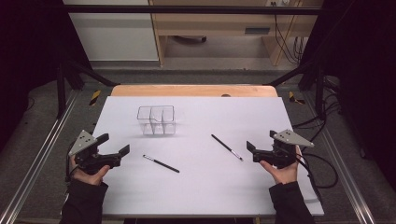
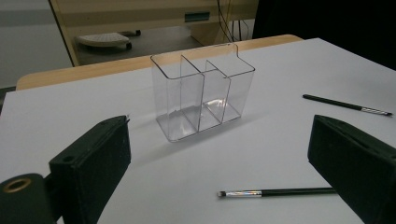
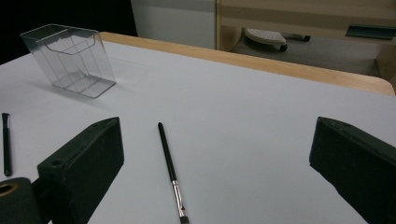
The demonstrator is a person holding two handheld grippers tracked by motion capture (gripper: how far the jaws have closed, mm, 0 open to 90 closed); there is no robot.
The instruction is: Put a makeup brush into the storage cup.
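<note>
on the white counter (image 1: pixel 196 186), two brushes lie flat, well apart from the clear divided holder (image 1: pixel 156 120), probably awaiting sorting. left tool (image 1: pixel 113 143) and right tool (image 1: pixel 260 145) stand apart, empty, each facing its nearest brush (image 1: pixel 160 163) (image 1: pixel 227 147).

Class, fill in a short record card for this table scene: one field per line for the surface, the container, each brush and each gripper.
Surface: white table top with a wooden edge at the far side
Container: clear organiser, upright, three compartments, nothing in them
Left brush: lying flat, bristle end toward the left gripper
Right brush: lying flat, apart from the organiser
Left gripper: open, fingers hold nothing
Right gripper: open, fingers hold nothing
</note>
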